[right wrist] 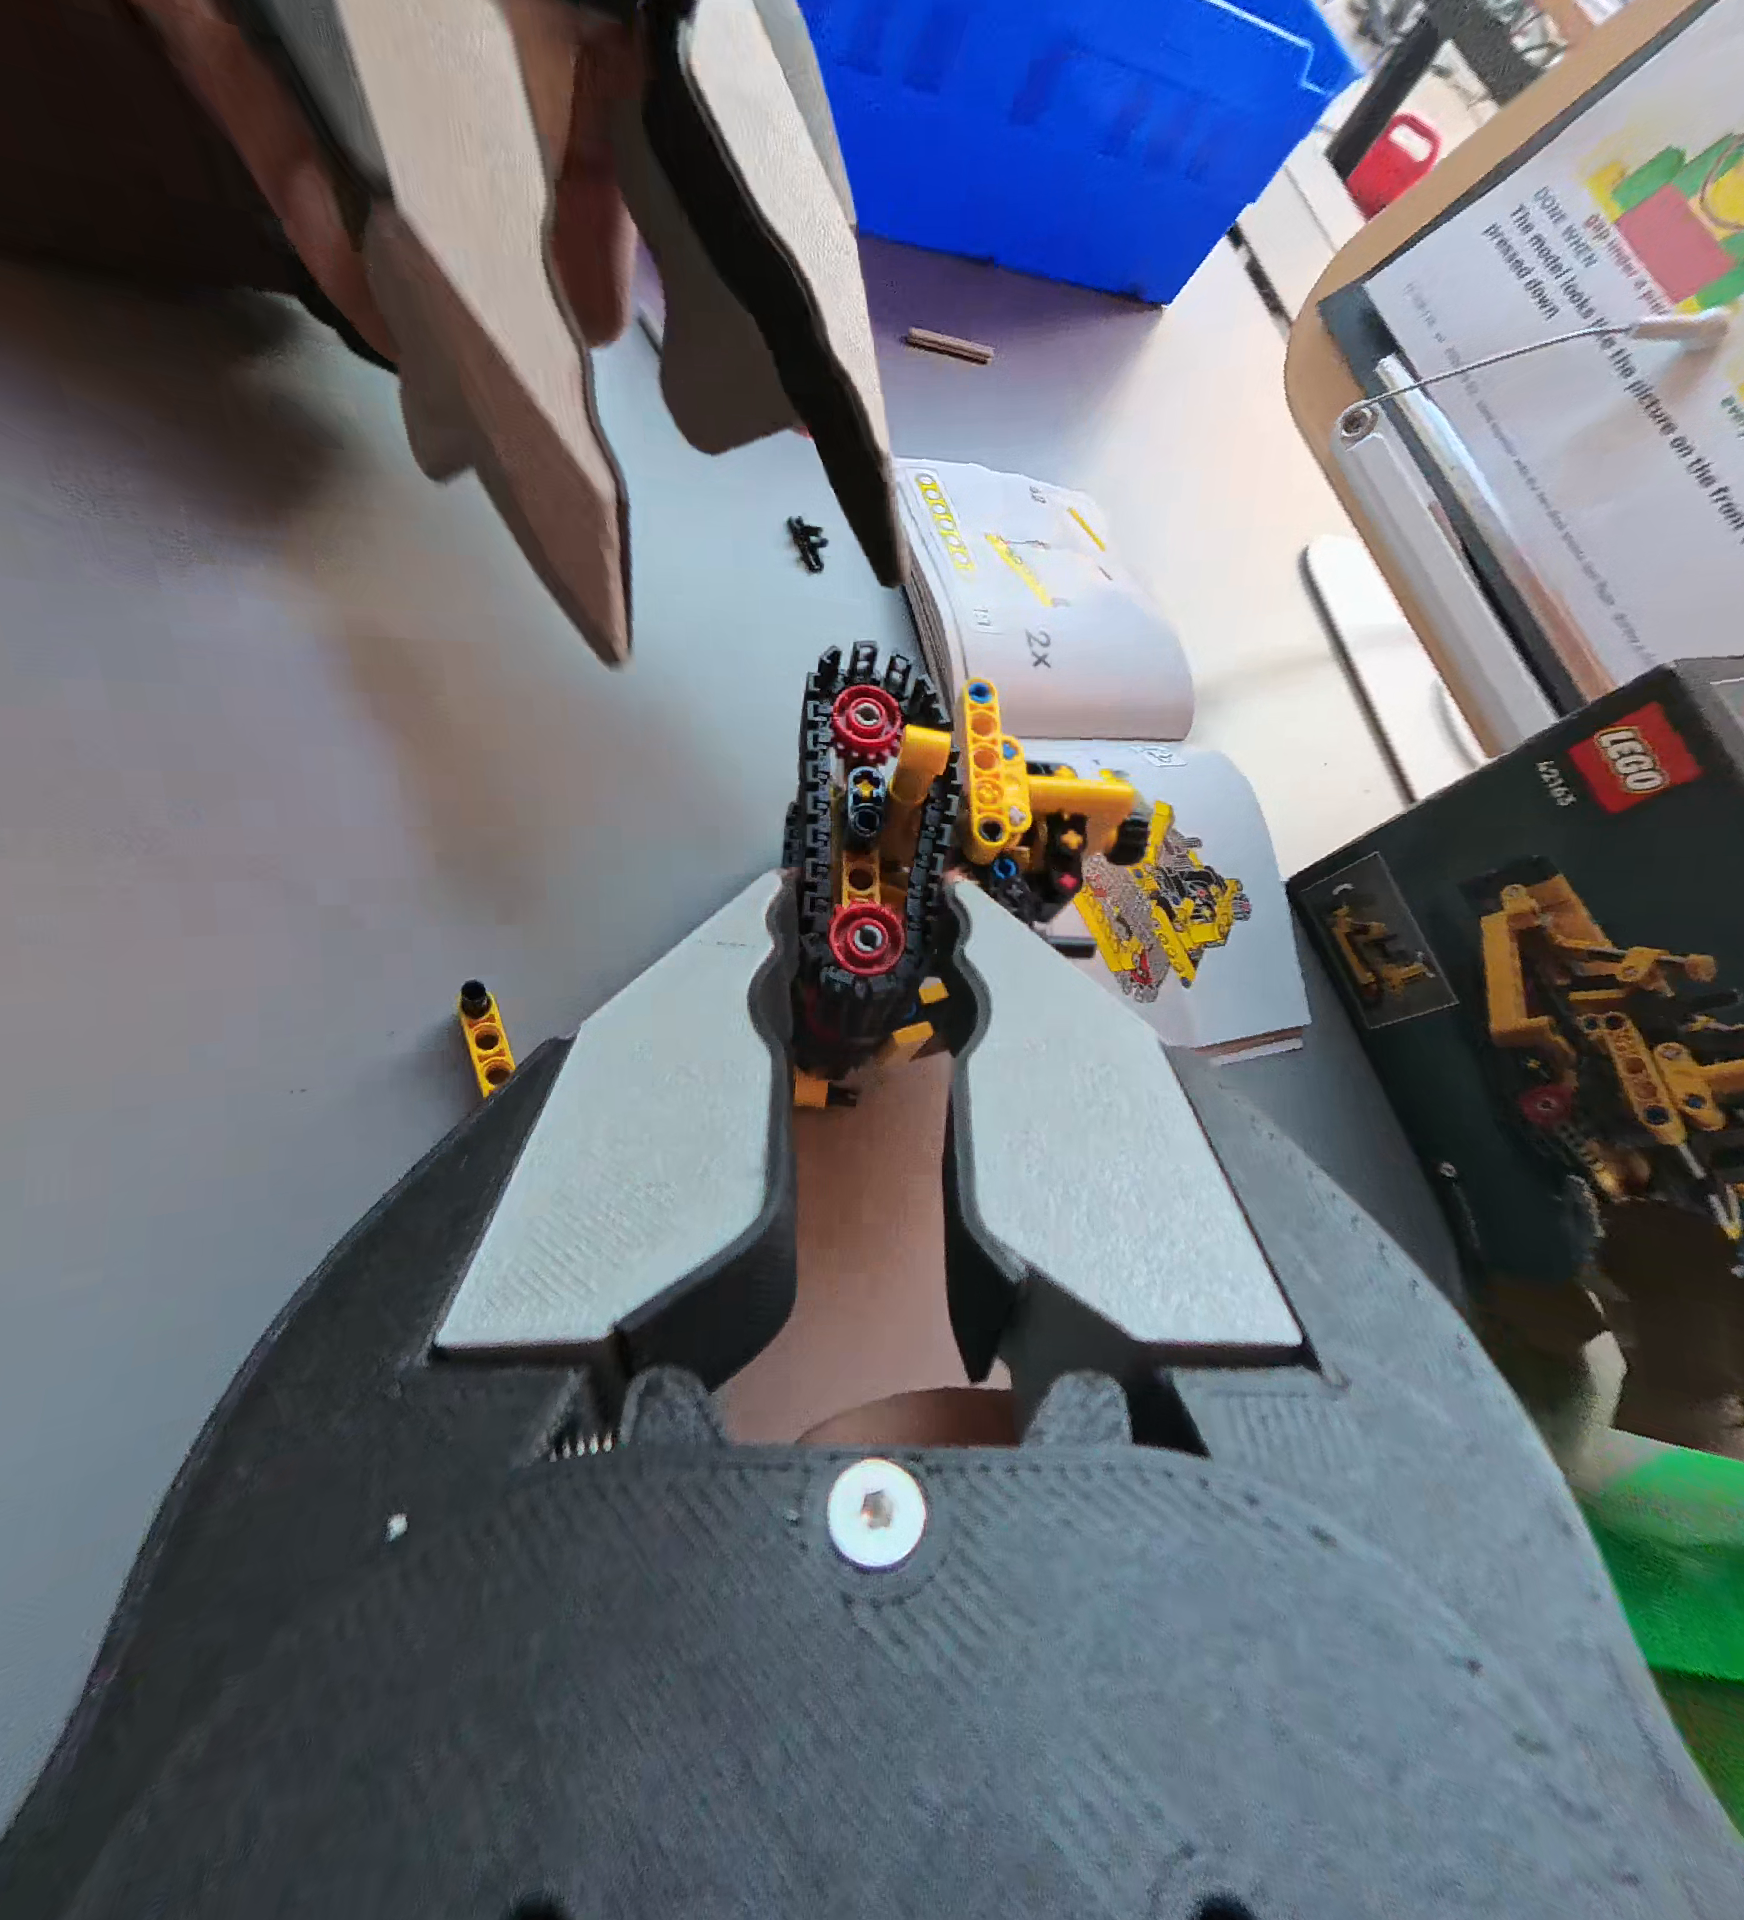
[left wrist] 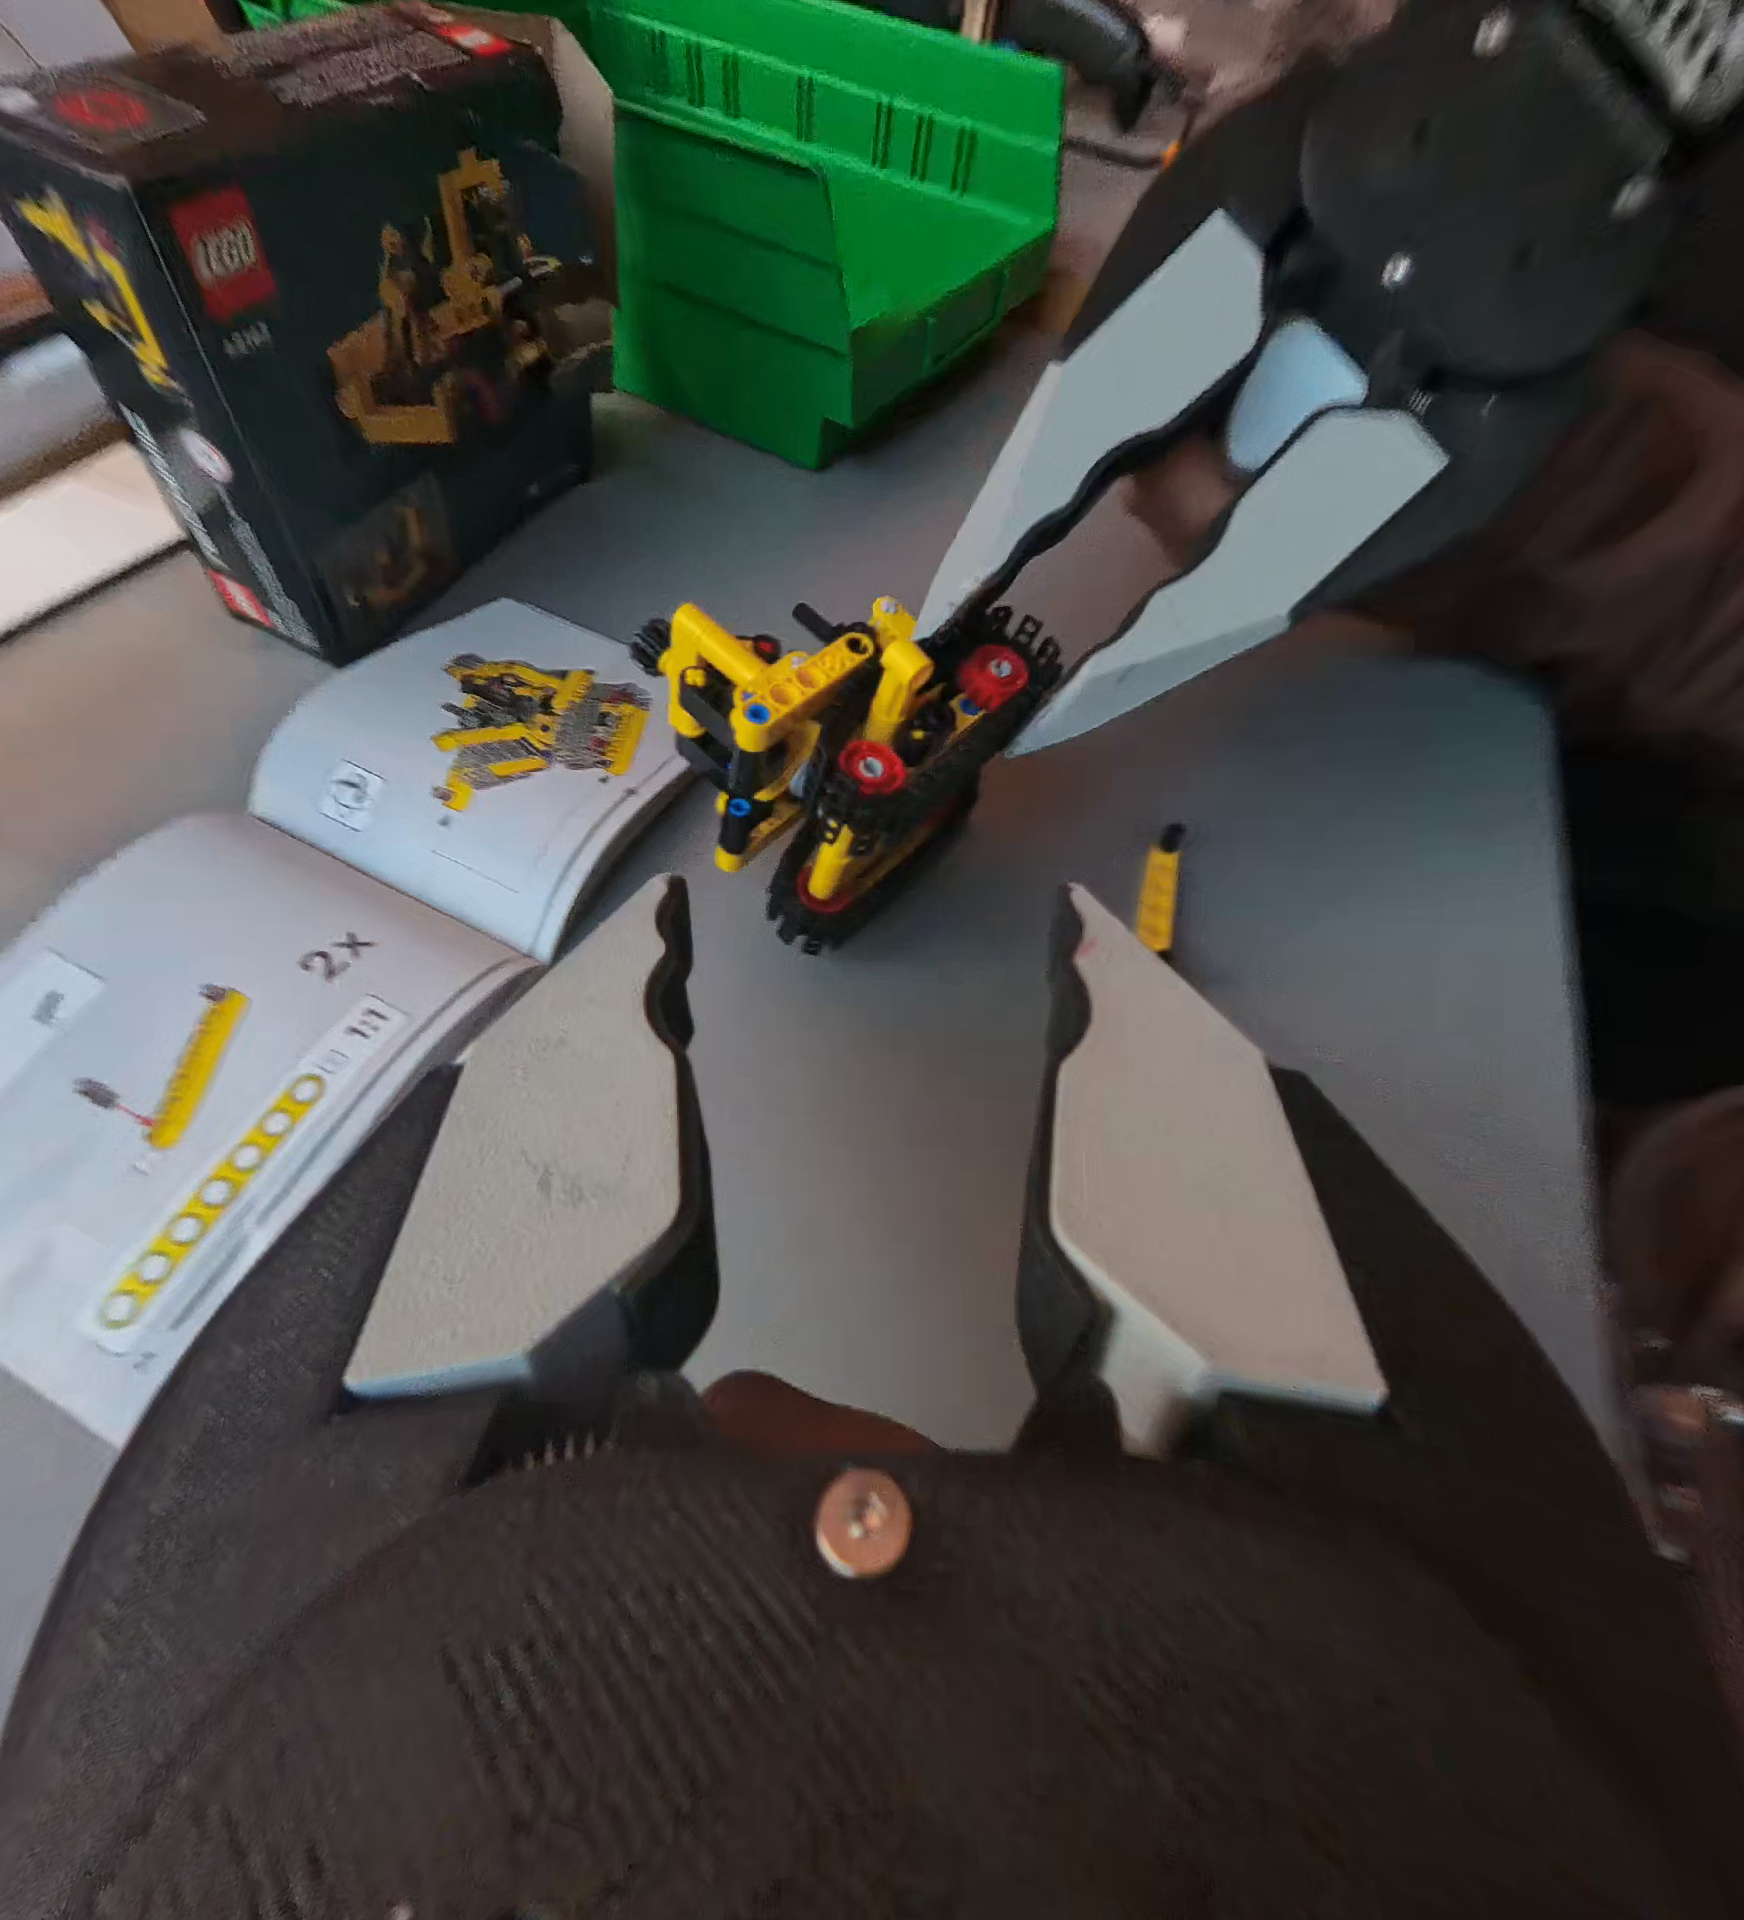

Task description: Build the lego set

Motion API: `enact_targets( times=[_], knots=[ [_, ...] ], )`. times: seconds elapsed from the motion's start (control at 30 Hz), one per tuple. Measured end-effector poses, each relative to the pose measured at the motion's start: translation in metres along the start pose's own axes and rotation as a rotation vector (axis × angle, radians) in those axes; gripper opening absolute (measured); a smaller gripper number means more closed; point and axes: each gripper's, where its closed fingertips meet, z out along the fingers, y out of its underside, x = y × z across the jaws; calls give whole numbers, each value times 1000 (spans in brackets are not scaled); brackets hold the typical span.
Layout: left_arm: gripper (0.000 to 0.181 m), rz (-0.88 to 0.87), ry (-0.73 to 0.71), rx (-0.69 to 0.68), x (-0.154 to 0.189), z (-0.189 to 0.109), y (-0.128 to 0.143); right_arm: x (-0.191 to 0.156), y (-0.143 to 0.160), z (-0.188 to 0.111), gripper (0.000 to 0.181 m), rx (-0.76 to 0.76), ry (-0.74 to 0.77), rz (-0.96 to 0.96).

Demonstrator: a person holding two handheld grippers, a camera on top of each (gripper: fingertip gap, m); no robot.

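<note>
The right tongs [right wrist: 863, 914] clamp the half-built tracked bulldozer [left wrist: 826, 758] on the counter [left wrist: 1315, 831]. The left tongs [left wrist: 868, 914] hang wide, empty. A yellow beam [left wrist: 1159, 894] and open booklet [left wrist: 224, 1091] indicate remaining steps.

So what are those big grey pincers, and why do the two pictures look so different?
They are two grabbers, each held in a person's hand, and each carries a camera looking along its two fingers. One picture comes from the left gripper, whose fingers are open and empty. The other comes from the right gripper, which is pinching the black track of a half-built yellow digger. So you see the same digger from two sides.

On the grey table lie an open booklet showing the steps, the black set box, a small loose yellow beam and a green bin. The right camera also shows a blue bin and a tiny black piece.
</note>
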Motion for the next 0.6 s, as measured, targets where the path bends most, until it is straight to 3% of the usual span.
enact_targets(
  times=[0.03, 0.17, 0.5, 0.6],
  knots=[
    [66, 71, -50, -15, -3, 4, 1, 0, 0, 0, 23, 5, -24, 14],
    [59, 226, -95, 11, -5, 13, -9, 0, 0, -1, 22, 16, -119, 53],
    [39, 207, 65, 17, -2, 25, -14, 1, 0, -2, 23, 41, -230, 34],
    [23, 206, 82, 2, -1, 27, -10, 3, 0, -2, 23, 50, -228, 33]
  ],
)
